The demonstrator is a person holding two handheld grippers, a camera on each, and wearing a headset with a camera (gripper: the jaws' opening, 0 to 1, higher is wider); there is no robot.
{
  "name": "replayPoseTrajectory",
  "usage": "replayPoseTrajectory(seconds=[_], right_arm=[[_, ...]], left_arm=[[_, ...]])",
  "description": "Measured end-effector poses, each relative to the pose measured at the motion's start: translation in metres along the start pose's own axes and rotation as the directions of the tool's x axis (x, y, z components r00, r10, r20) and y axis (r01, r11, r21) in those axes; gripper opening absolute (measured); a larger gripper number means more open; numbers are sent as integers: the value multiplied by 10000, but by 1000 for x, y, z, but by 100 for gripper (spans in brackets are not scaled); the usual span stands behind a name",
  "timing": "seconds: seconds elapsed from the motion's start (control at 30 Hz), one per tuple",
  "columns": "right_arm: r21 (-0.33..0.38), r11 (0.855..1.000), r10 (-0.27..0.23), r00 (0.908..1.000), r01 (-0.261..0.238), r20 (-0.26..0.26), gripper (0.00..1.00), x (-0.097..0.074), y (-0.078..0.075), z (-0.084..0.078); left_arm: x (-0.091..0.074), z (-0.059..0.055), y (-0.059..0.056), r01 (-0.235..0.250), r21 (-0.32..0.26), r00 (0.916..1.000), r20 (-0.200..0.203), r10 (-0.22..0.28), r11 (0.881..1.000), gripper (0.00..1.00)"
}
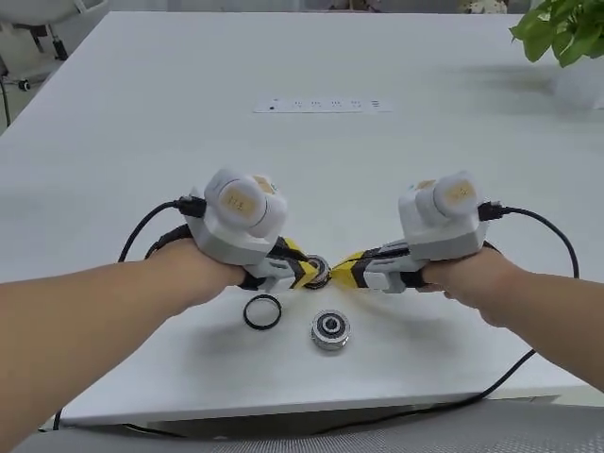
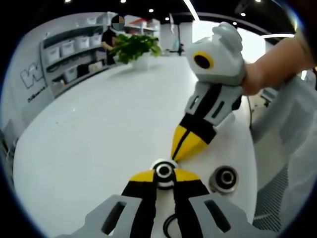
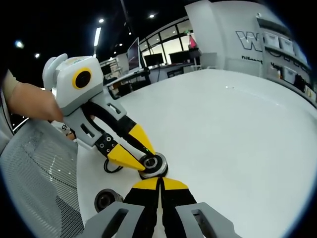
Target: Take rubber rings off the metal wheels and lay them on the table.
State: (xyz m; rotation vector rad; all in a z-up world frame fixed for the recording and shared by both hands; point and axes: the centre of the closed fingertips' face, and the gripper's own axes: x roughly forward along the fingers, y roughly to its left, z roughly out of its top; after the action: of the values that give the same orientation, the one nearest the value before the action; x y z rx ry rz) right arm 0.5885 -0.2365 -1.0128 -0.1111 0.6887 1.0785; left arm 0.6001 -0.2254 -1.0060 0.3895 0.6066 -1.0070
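Table [image 1: 142,113]: white and wide; bore a loose rubber ring [image 1: 262,312] lying flat and, just beside it, a second wheel [image 1: 330,329], also flat; both near the front edge.
Metal wheel [image 2: 163,170]: held between the two grippers; in the head view, placed just behind the ring and the second wheel.
Left gripper [image 2: 163,175]: jaws open only as wide as the metal wheel, clamped on it from both sides.
Right gripper [image 3: 159,182]: jaws pressed together with no gap seen; tips touched the rim of the metal wheel; not possible to tell if any rubber was pinched.
Far side of table: power strip [image 1: 321,106] lying flat; plant [image 1: 562,28] at the far right corner.
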Motion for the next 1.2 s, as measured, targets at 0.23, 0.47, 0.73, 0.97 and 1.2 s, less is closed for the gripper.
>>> replayPoseTrajectory(seconds=[0.23, 0.47, 0.73, 0.97, 1.2], right_arm=[[1032, 9947, -49, 9997, 22, 258, 0, -1, -5, 1], [1635, 9865, -140, 9978, 33, 646, 0, -1, -11, 9], [1687, 9856, -40, 9970, -92, 774, 0, -2, -6, 11], [1660, 9859, 63, 9972, -186, 747, 0, -3, -1, 12], [1568, 9870, 241, 9970, -355, 742, 0, 0, 1, 14]], left_arm=[[1, 0, 0, -61, -5, 10000, -68, 61, 10000, 12], [0, 0, -1, -139, -63, 9998, -131, 138, 9999, 12], [0, 0, -1, -269, -80, 9995, -167, 268, 9996, 12], [0, 0, -2, -277, -14, 9993, -250, 276, 9996, 12], [0, 0, -2, -307, 9, 9992, -269, 307, 9995, 12]])
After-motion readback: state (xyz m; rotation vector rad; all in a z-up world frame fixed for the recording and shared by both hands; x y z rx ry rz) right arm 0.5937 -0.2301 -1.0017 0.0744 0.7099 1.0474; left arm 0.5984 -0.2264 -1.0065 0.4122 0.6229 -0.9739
